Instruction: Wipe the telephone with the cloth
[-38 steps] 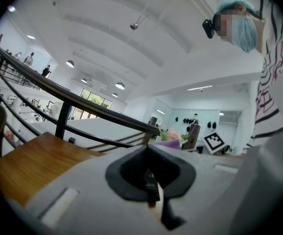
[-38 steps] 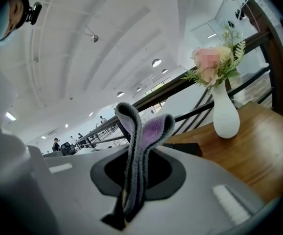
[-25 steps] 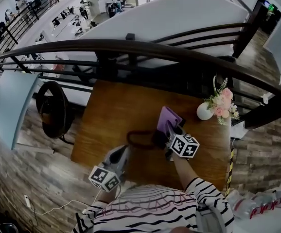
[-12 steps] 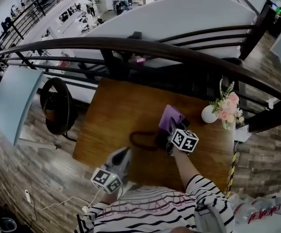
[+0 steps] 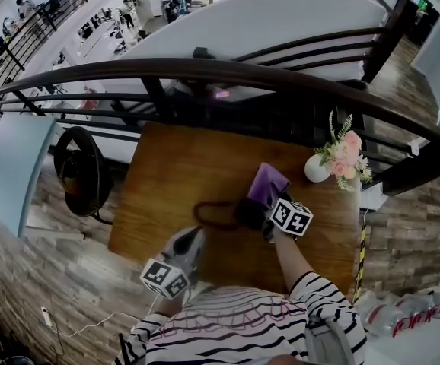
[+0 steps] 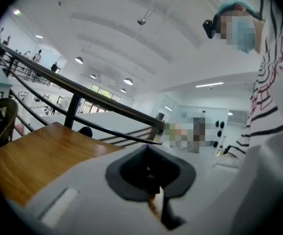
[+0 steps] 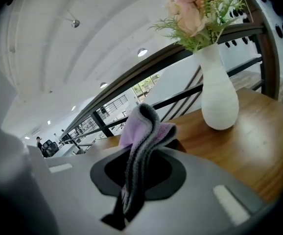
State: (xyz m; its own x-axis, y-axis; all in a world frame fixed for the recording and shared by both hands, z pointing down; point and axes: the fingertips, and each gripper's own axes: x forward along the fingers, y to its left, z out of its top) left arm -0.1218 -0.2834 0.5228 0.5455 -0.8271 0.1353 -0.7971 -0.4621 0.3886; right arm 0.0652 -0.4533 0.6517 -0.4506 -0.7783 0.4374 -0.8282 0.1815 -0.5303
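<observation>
A dark telephone (image 5: 243,213) lies on the wooden table (image 5: 174,173), and its cord (image 5: 211,217) loops off to the left. My right gripper (image 5: 264,204) is shut on a purple and grey cloth (image 5: 267,182), which rests over the telephone's right end. In the right gripper view the cloth (image 7: 140,131) stands folded up between the jaws of the right gripper (image 7: 134,180). My left gripper (image 5: 192,240) hovers at the table's near edge, left of the telephone and apart from it. In its own view the left gripper (image 6: 153,190) is shut with nothing held.
A white vase of pink flowers (image 5: 319,168) stands at the table's far right corner, close behind the cloth; the vase (image 7: 219,97) fills the right gripper view's right side. A dark railing (image 5: 227,74) runs along the table's far edge. A black chair (image 5: 79,169) sits to the left.
The head view has swayed a little. The right gripper and cloth stay on the telephone, barely shifted. The left gripper holds its place at the near edge.
</observation>
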